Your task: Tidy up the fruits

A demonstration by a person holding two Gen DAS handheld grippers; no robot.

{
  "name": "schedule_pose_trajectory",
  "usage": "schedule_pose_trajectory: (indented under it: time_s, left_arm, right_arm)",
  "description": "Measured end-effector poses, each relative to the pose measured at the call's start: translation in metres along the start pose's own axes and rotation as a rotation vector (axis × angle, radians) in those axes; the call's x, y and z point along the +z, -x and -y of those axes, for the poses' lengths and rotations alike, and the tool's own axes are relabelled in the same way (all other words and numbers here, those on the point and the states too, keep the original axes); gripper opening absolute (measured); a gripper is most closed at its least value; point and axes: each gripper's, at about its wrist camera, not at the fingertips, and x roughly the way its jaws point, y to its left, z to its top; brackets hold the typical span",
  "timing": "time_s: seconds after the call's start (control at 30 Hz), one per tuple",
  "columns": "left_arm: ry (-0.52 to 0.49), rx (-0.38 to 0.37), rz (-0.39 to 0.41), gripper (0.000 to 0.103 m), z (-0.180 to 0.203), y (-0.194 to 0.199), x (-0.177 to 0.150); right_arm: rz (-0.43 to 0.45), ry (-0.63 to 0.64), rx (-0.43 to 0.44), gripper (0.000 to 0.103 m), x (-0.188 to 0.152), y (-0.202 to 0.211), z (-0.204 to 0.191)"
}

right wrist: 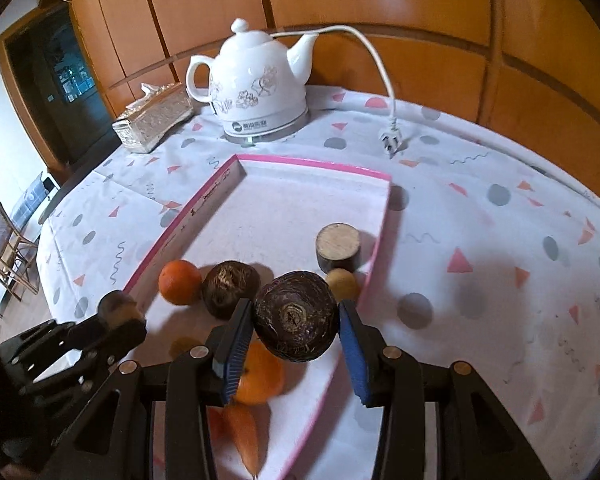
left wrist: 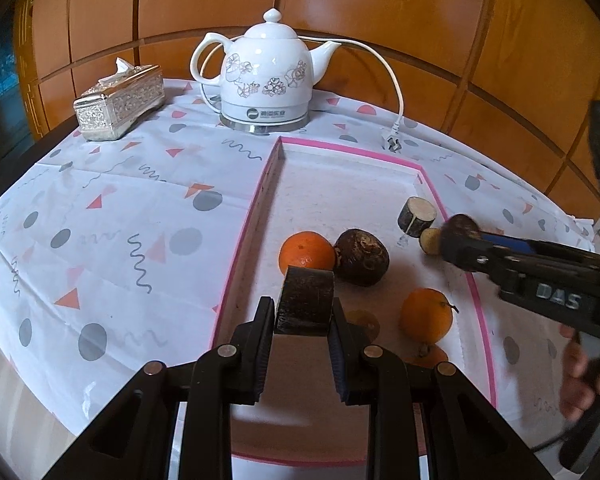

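Note:
A pink-rimmed white tray (left wrist: 246, 236) (right wrist: 204, 200) lies on the patterned cloth. My left gripper (left wrist: 302, 316) is shut on a dark sugarcane piece (left wrist: 305, 300) above the tray's near left part. My right gripper (right wrist: 296, 320) is shut on a dark water chestnut (right wrist: 296, 316), held over the tray's right side; it shows at the right in the left wrist view (left wrist: 462, 226). In the tray lie two oranges (left wrist: 306, 250) (left wrist: 426, 314), another water chestnut (left wrist: 362, 256), a sugarcane stub (left wrist: 416, 216) and a small yellowish fruit (left wrist: 431, 240). A carrot (right wrist: 244, 432) lies near the tray's front.
A white floral kettle (left wrist: 266, 76) stands behind the tray, its cord and plug (left wrist: 392, 140) lying on the cloth. A silver tissue box (left wrist: 118, 102) sits at the back left. Wooden panelling rises behind the table.

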Motion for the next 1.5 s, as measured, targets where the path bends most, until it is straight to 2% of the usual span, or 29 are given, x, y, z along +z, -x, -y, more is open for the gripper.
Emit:
schedule_pose_trajectory:
  time_s: [0.1, 0.23, 0.3, 0.43, 0.5, 0.57, 0.7, 0.77, 0.87, 1.07, 1.2, 1.4, 1.5]
  left_arm:
    - [-0.006, -0.003, 0.011, 0.032, 0.002, 0.001, 0.002]
    - [-0.020, 0.002, 0.033, 0.045, 0.006, 0.004, 0.005]
    - [-0.025, 0.001, 0.041, 0.046, 0.009, 0.006, 0.006]
    - [-0.026, 0.004, 0.054, 0.059, 0.011, 0.011, 0.007]
    - [-0.027, 0.011, 0.059, 0.062, 0.012, 0.014, 0.005]
    - [-0.025, 0.014, 0.064, 0.074, 0.012, 0.018, 0.003]
    - [-0.004, 0.019, 0.091, 0.086, 0.012, 0.029, -0.004]
    - [-0.007, 0.036, 0.106, 0.097, 0.015, 0.035, -0.008]
    - [-0.012, 0.050, 0.135, 0.103, 0.018, 0.046, -0.016]
    - [-0.033, 0.083, 0.151, 0.103, 0.028, 0.057, -0.030]
    - [-0.038, 0.125, 0.156, 0.103, 0.033, 0.060, -0.033]
    - [-0.026, 0.143, 0.199, 0.103, 0.032, 0.069, -0.037]
    - [-0.026, 0.132, 0.186, 0.103, 0.030, 0.067, -0.036]
  right_arm:
    - [-0.036, -0.018, 0.015, 0.044, 0.004, -0.014, 0.000]
    - [-0.058, -0.025, -0.013, 0.044, 0.004, -0.026, 0.001]
    - [-0.047, -0.033, -0.014, 0.045, 0.004, -0.024, 0.003]
    - [-0.020, -0.033, -0.014, 0.045, 0.000, -0.012, 0.002]
    - [0.002, -0.041, -0.026, 0.045, -0.004, -0.003, 0.002]
    - [0.028, -0.055, -0.045, 0.046, -0.011, 0.010, 0.002]
    - [0.072, -0.086, -0.103, 0.047, -0.034, 0.032, 0.000]
    - [0.089, -0.100, -0.136, 0.047, -0.048, 0.042, -0.001]
    - [0.112, -0.125, -0.184, 0.047, -0.072, 0.055, -0.004]
    - [0.120, -0.125, -0.223, 0.047, -0.101, 0.067, -0.010]
    - [0.126, -0.123, -0.222, 0.047, -0.105, 0.070, -0.012]
    - [0.133, -0.125, -0.219, 0.047, -0.107, 0.072, -0.015]
    - [0.130, -0.123, -0.215, 0.047, -0.108, 0.072, -0.016]
